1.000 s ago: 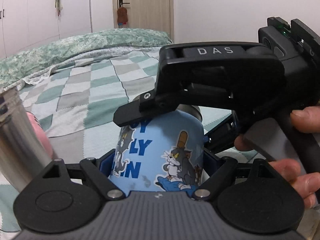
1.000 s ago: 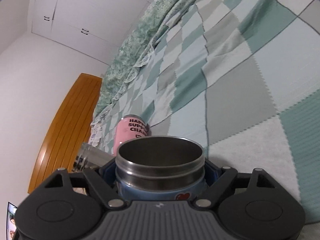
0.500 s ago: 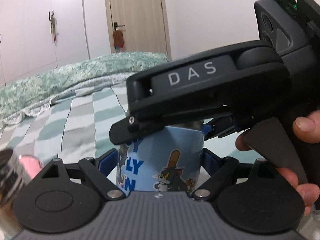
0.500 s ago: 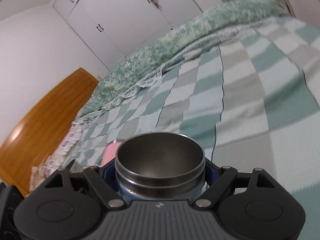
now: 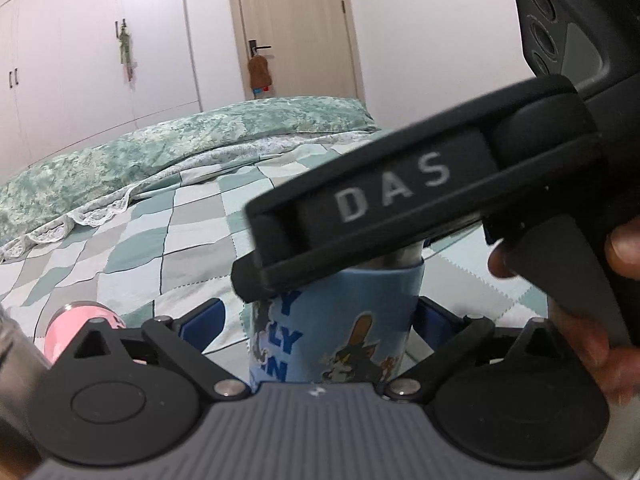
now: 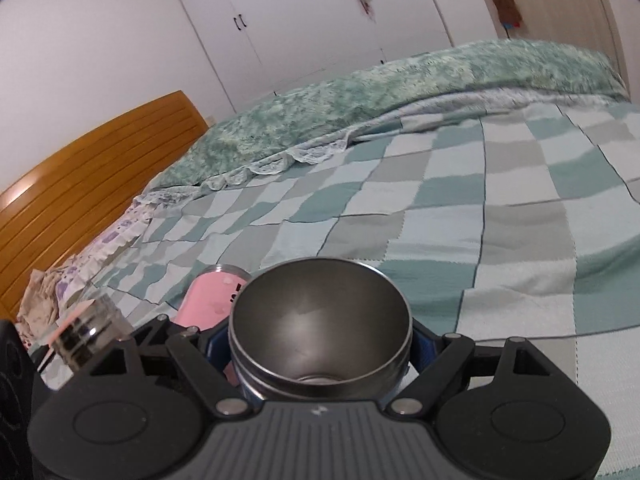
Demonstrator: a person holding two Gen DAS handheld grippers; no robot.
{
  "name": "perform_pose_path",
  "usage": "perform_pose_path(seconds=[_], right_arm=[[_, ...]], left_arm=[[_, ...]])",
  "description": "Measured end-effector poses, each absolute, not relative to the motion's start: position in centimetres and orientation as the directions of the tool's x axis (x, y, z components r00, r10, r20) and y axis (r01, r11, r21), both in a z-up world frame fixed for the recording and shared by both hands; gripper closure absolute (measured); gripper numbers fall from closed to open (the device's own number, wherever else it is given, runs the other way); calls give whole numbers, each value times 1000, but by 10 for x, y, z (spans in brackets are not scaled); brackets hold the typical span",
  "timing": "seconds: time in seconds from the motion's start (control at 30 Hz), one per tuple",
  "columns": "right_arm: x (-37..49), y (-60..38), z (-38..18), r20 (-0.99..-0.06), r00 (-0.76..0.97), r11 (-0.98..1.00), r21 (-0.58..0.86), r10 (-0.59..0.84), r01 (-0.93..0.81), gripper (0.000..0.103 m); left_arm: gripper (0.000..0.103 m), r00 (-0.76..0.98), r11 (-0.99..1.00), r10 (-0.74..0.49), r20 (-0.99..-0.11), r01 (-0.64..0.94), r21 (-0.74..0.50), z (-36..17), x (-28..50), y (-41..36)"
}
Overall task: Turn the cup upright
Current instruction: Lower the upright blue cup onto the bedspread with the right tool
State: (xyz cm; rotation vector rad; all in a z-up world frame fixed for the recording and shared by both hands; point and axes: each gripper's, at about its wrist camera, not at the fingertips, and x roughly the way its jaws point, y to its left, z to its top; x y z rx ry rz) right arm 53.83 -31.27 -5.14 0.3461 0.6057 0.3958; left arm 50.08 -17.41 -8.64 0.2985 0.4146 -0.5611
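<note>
The blue cartoon-print cup (image 5: 336,332) with a steel rim stands upright, mouth up, over the checked bedspread. My right gripper (image 6: 320,348) is shut on it near the rim; its open steel mouth (image 6: 320,316) fills the right wrist view. In the left wrist view the right gripper's black body marked DAS (image 5: 400,200) crosses above the cup. My left gripper (image 5: 320,320) is open, its blue pads on either side of the cup with gaps showing.
A pink cup (image 5: 80,324) lies on the bed at the left, also in the right wrist view (image 6: 212,300). A steel and clear bottle (image 6: 84,328) sits at the far left. Green pillows (image 6: 400,92) and a wooden headboard (image 6: 80,160) lie beyond.
The right gripper has turned the cup from tilted to upright. The left gripper's pads have come apart from the cup's sides.
</note>
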Motion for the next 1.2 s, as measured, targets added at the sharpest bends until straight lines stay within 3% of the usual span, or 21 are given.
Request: perform_pose_path(seconds=[0.3, 0.4, 0.57, 0.8, 1.03, 1.2], right_arm=[[531, -310, -48, -470, 793, 900, 378, 388, -217, 20], [528, -305, -46, -482, 812, 929, 318, 328, -187, 20], [520, -291, -45, -478, 829, 951, 240, 292, -197, 20], [507, -258, -49, -457, 848, 960, 55, 268, -273, 19], [504, -269, -49, -447, 837, 948, 124, 316, -292, 19], [503, -257, -48, -449, 855, 962, 49, 260, -268, 19]], left_arm=[[0, 777, 797, -471, -418, 578, 176, -83, 491, -142], [0, 837, 864, -382, -391, 474, 170, -79, 495, -119], [0, 837, 926, -348, -422, 377, -15, -71, 512, -66], [0, 842, 916, -375, -388, 400, -19, -56, 497, -53], [0, 825, 921, -362, -435, 387, -33, -64, 492, -56], [0, 826, 922, -363, -432, 385, -39, -61, 487, -58]])
